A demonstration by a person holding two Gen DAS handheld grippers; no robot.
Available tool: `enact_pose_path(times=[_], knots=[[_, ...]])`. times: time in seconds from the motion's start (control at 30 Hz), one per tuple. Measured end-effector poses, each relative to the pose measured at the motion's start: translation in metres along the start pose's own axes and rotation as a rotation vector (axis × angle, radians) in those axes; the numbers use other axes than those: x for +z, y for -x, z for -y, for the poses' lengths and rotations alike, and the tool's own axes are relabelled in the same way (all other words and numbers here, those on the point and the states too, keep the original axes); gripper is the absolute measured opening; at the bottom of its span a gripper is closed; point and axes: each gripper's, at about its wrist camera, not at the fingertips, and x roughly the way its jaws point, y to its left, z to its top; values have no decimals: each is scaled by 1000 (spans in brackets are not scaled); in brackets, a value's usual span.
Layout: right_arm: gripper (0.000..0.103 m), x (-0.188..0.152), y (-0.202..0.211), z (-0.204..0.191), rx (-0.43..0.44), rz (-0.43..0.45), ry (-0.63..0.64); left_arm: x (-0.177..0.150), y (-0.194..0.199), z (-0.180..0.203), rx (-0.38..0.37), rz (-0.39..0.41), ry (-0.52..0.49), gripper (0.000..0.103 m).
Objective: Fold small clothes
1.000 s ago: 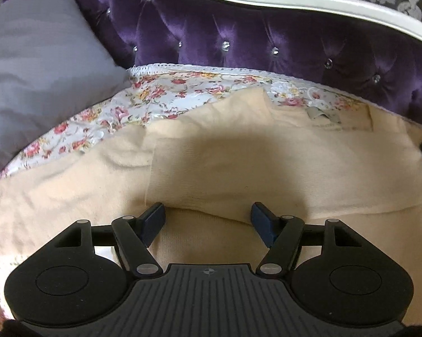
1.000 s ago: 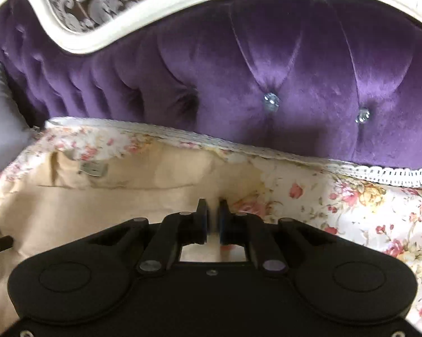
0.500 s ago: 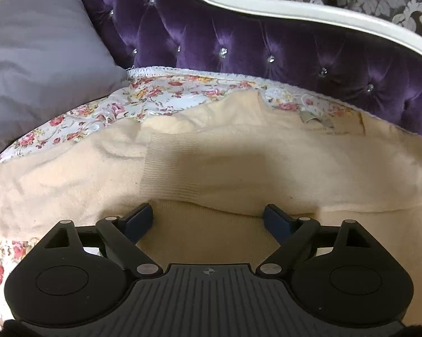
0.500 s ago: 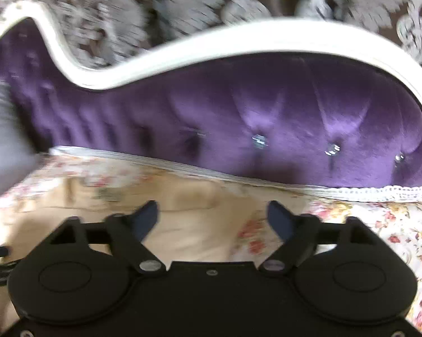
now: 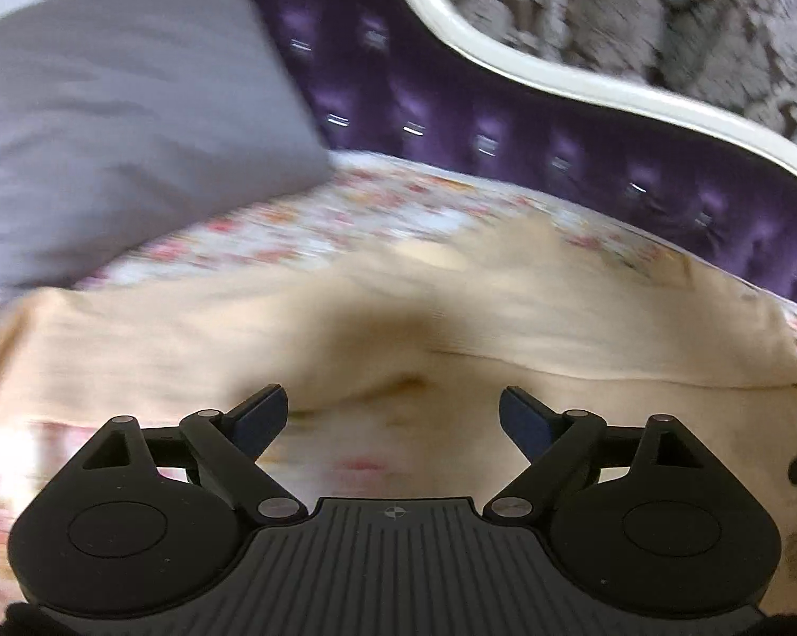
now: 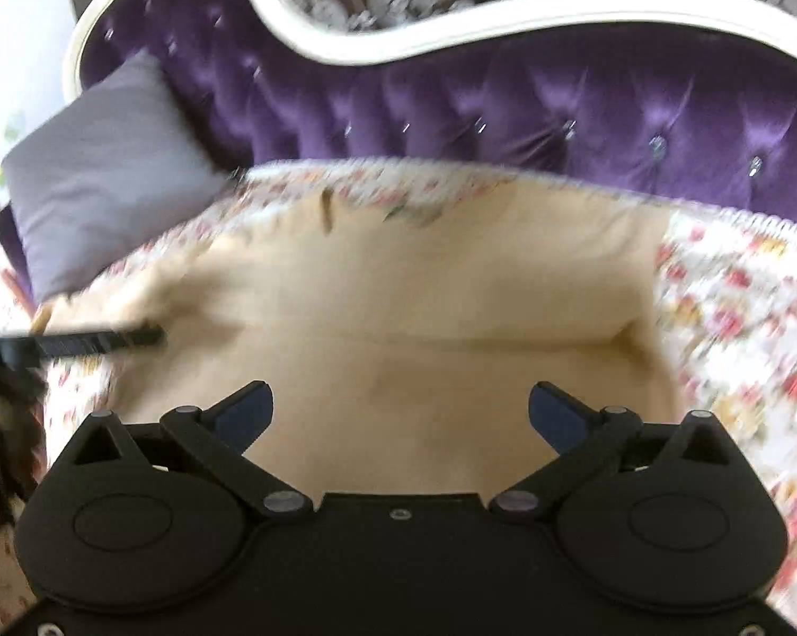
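The right gripper (image 6: 401, 413) had just spread its jaws wide with nothing between them; the left gripper (image 5: 393, 416) also stood spread and empty. The cream garment (image 6: 425, 286) lay folded on the floral bedspread (image 6: 743, 328), blurred. Only the right view showed the whole grey pillow (image 6: 107, 169) against the purple headboard (image 6: 504, 90).

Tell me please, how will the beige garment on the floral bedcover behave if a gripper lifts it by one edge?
The beige garment would probably droop, not stay flat: it lies limp, with soft creases and a folded layer. It looks like light knit fabric, so likely easy to lift. On the floral bedcover it may drag and bunch.
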Motion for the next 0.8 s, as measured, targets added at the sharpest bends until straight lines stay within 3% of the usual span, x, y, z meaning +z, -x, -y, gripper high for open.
enact_pose_path(times=[0.17, 0.33, 0.47, 0.8], knots=[[103, -21, -18, -9, -35, -50, 9, -1, 26, -68, 142, 48, 15, 87], [103, -33, -20, -25, -107, -23, 119, -10, 32, -135, 286, 69, 24, 86], [103, -35, -19, -25, -118, -8, 110, -18, 24, -171, 374, 63, 4, 81], [103, -35, -23, -26, -134, -9, 95, -24, -12, -196, 395, 24, -32, 63]])
